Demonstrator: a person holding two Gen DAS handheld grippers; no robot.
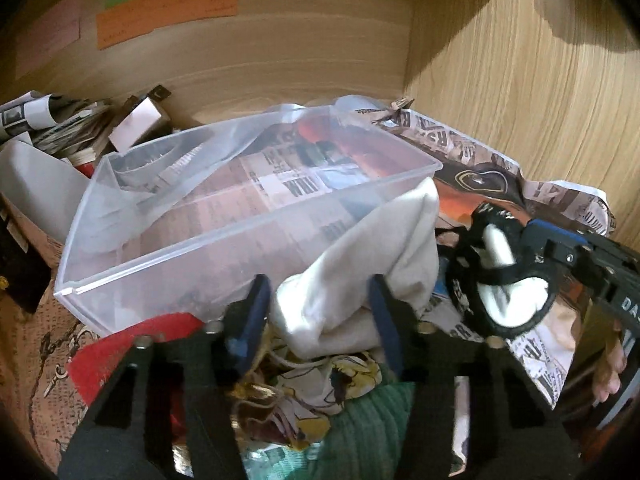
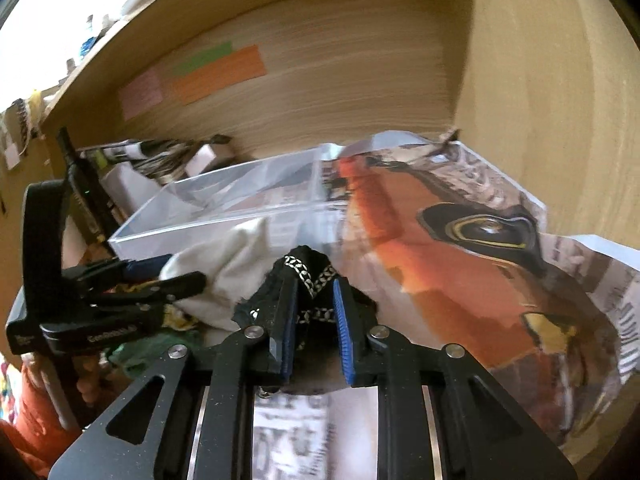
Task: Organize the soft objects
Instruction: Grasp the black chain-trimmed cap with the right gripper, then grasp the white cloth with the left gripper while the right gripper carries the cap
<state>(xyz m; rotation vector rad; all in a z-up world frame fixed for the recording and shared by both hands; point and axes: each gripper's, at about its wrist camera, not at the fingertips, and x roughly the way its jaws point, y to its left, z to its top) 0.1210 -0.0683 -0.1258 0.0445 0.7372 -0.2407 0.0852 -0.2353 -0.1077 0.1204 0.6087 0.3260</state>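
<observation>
Two grippers at work: left gripper [image 1: 320, 312] clamped on white cloth [image 1: 384, 248] draped against clear bin's [image 1: 224, 240] near right corner; right gripper [image 2: 314, 320] clenched on black patterned fabric [image 2: 308, 272] just beside it.

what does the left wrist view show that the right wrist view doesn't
Only the left wrist view shows the pile under the left gripper: a red cloth, a green knit and a yellow patterned fabric, plus the white stuffing inside the black pouch.

Only the right wrist view shows the bright room beyond the shelf edge and the pouch's patterned trim between the right gripper's jaws.

Both show the clear plastic bin, the white cloth, the printed paper and the coloured notes.
</observation>
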